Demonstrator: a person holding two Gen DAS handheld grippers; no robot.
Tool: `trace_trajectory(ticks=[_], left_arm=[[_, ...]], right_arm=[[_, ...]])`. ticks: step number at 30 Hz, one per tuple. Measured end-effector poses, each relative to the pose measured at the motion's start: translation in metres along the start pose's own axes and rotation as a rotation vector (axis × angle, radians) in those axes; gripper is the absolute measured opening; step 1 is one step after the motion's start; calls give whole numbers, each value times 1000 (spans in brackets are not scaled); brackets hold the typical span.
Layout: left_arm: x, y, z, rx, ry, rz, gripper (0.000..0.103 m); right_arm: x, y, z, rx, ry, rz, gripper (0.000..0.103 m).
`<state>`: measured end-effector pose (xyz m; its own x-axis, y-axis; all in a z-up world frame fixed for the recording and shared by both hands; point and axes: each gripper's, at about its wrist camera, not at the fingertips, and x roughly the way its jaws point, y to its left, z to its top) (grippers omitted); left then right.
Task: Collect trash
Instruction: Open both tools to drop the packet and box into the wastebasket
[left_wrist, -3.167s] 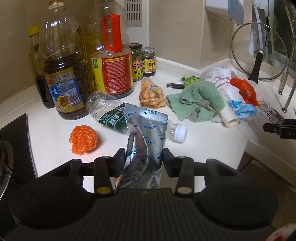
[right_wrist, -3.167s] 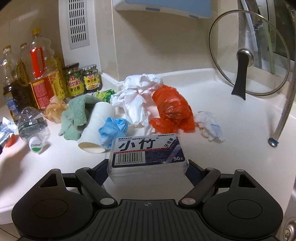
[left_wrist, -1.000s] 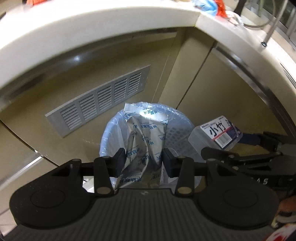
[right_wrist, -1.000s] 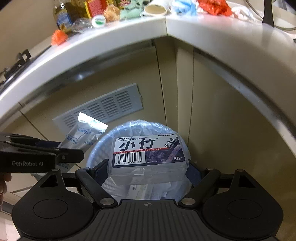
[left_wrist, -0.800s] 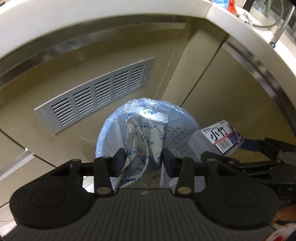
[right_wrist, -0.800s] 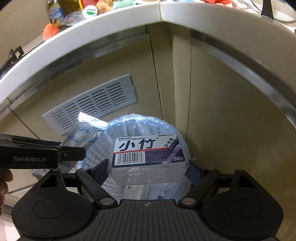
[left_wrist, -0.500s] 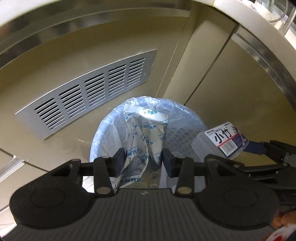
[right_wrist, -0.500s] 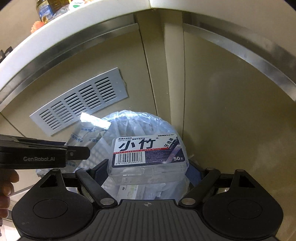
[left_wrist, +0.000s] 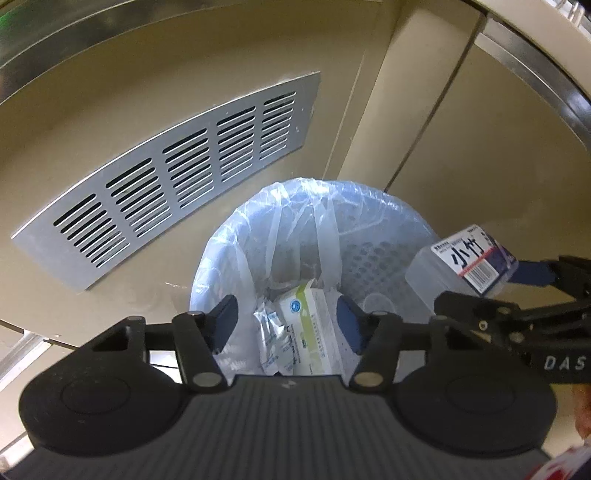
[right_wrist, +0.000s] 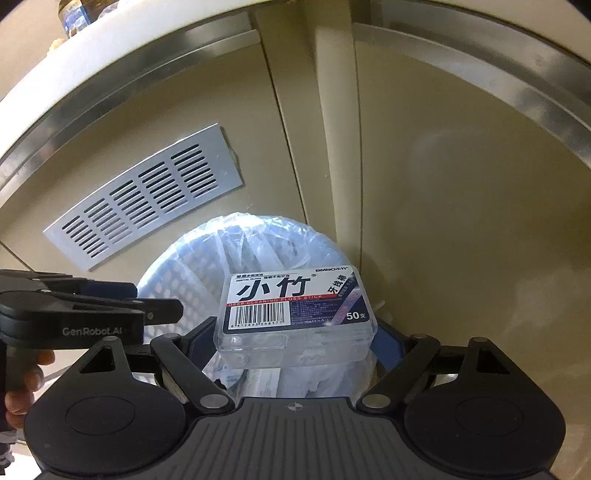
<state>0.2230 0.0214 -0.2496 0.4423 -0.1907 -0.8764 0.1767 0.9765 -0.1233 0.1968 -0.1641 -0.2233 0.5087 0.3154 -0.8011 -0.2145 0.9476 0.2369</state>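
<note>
Silver foil pouch gone from left gripper since half a second ago; jaws have just been opening, now moderately apart with nothing between; pouch apparently dropped into lined trash bin directly below, crumpled silver visible there beside green-white carton; right gripper wide, clamped on clear floss-stick box, held over bin mouth, evidently for release next; rest of trash not visible from either gripper
</note>
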Motion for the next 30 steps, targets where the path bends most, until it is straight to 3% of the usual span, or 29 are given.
trace_trajectory(ticks=[14,30], left_arm=[[-9,5,1,6,3,9,55],[-40,-5,-11,-12,0,-3,55]], right_arm=[[8,8,8,-3,-25,67,86],[-25,3,-14,-6,22,36,87]])
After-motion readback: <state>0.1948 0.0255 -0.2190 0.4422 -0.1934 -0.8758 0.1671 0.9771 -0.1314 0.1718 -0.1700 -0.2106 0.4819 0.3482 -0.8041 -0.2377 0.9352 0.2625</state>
